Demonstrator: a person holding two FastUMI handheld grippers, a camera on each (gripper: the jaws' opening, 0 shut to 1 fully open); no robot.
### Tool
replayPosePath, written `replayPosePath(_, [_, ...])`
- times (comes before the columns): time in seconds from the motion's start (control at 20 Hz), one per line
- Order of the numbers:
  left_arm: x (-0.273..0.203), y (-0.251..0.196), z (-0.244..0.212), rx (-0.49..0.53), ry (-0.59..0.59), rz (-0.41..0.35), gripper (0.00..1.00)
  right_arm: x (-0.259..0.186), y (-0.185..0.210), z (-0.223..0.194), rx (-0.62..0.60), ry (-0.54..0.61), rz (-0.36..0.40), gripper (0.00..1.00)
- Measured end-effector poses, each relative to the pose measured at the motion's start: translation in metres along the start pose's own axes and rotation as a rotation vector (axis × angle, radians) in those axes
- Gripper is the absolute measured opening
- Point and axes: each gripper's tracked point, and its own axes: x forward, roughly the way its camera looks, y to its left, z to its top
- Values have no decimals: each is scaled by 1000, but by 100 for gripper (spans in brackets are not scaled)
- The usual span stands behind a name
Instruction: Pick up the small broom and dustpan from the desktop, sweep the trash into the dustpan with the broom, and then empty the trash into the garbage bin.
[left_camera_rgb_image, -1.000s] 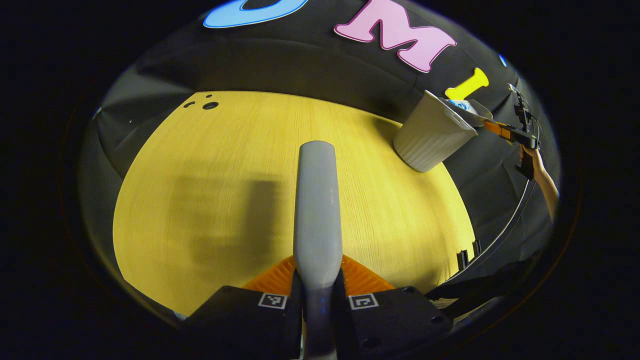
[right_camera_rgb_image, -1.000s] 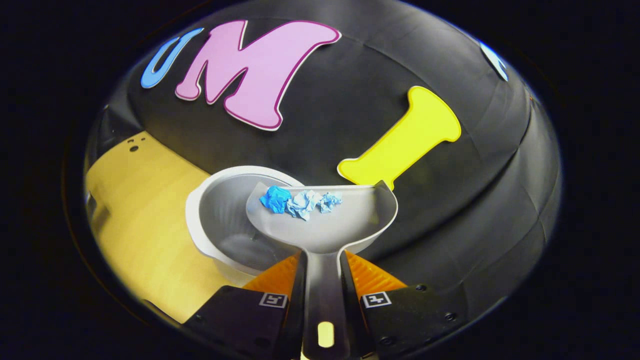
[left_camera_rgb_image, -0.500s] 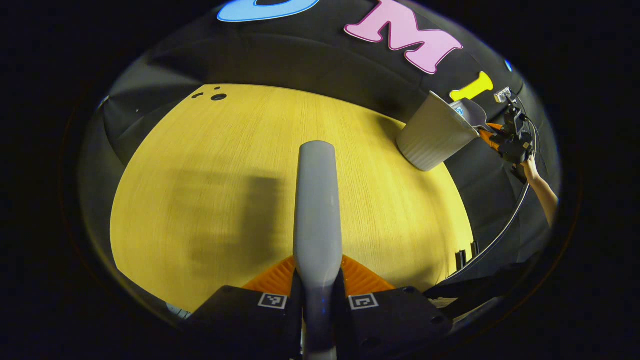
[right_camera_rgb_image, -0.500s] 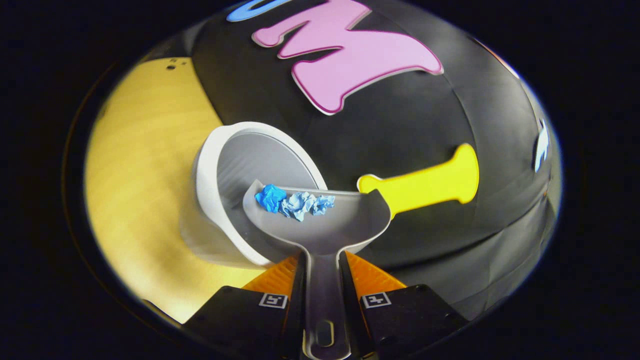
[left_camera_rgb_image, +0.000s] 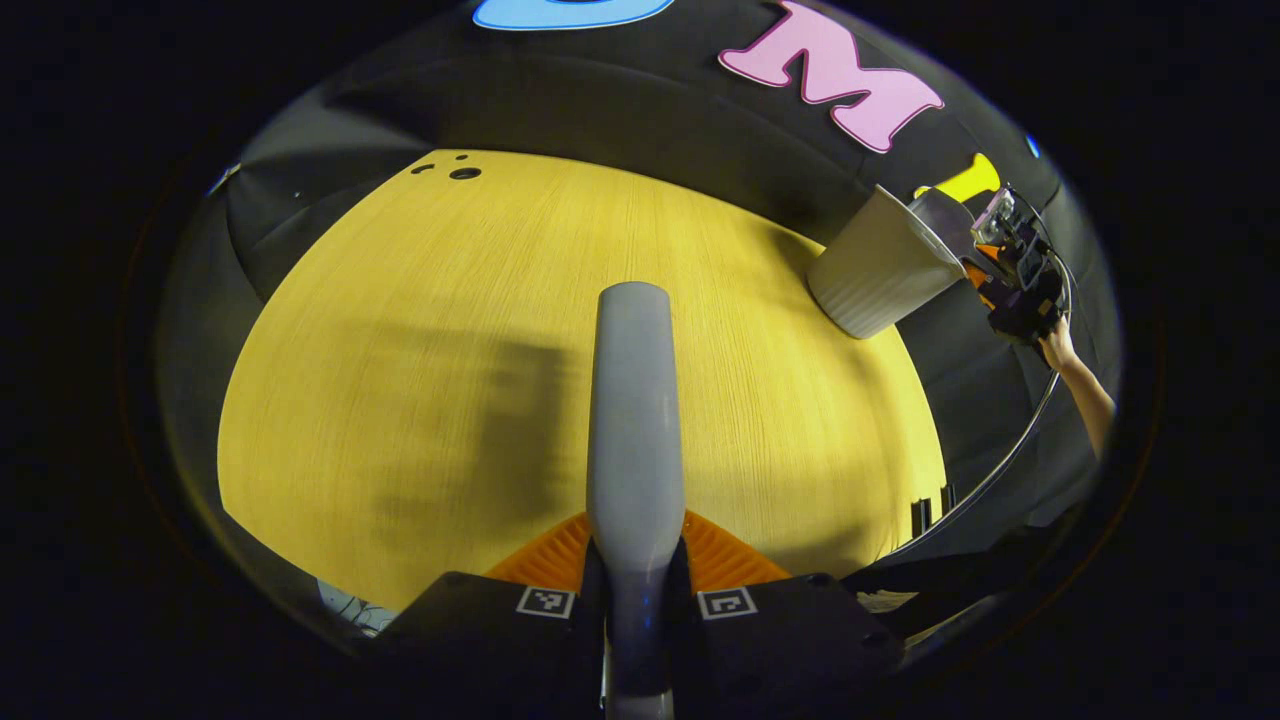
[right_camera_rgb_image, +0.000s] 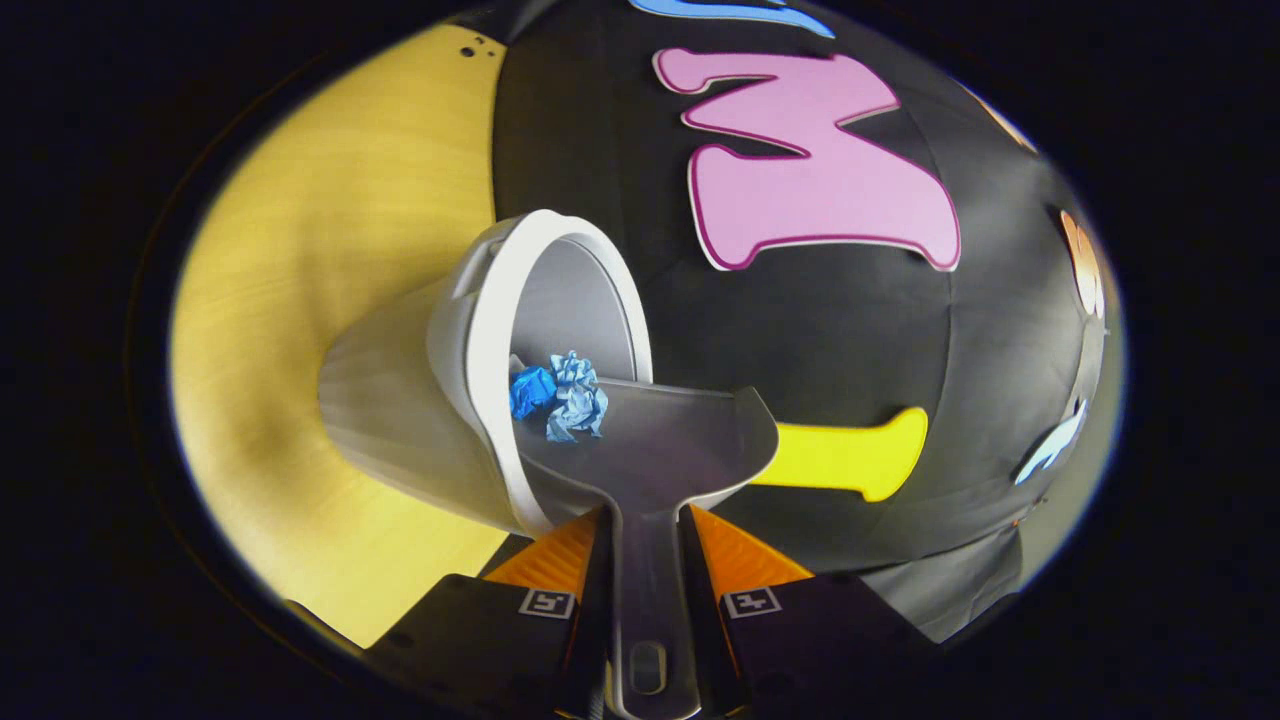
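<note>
Desktop (left_camera_rgb_image: 420, 330): yellow wood-grain top, w/ a few small dark holes at its far corner. Garbage bin (right_camera_rgb_image: 420, 400) stands at the far right corner of the desktop; white/pale grey, ribbed outer wall, thick rolled rim, grey inside. In left gripper view the bin (left_camera_rgb_image: 880, 270) sits by the booth wall, w/ the other gripper and a hand (left_camera_rgb_image: 1055, 350) just beyond it.

Dustpan (right_camera_rgb_image: 660, 445): grey, shallow rounded scoop w/ flat straight handle, slot hole near handle end. Held above the bin's rim, tipped so its front-left edge overlaps the bin's mouth. Right gripper (right_camera_rgb_image: 645, 570) clamped on the dustpan's handle, both fingers pressing its sides.

Broom (left_camera_rgb_image: 633, 420): what shows is a pale grey rounded handle, wider near the fingers, blunt top; bristles can't be seen. It's held off above the desktop, well apart from the bin. Left gripper (left_camera_rgb_image: 635, 575) clamped on that handle.

Trash (right_camera_rgb_image: 560, 392): small crumpled paper wads, one deep blue, the rest pale blue, bunched at the dustpan's front-left lip, right at the bin's mouth.
</note>
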Motion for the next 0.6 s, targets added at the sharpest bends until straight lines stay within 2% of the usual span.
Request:
replayPosePath(0.25, [1,2,-7,10,17,2,30,-5,3,13,-269,-51,-15,39])
replayPosePath(0.35, [2,2,-7,17,20,0,34,-4,4,17,-391,-74,-19,39])
replayPosePath(0.4, [2,2,-7,21,21,-3,30,-2,4,20,-438,-81,-18,39])
replayPosePath(0.45, [3,2,-7,24,22,-4,30,-3,6,22,-466,-86,-14,39])
replayPosePath(0.6, [4,2,-6,27,21,-4,30,-2,5,16,-412,-52,12,39])
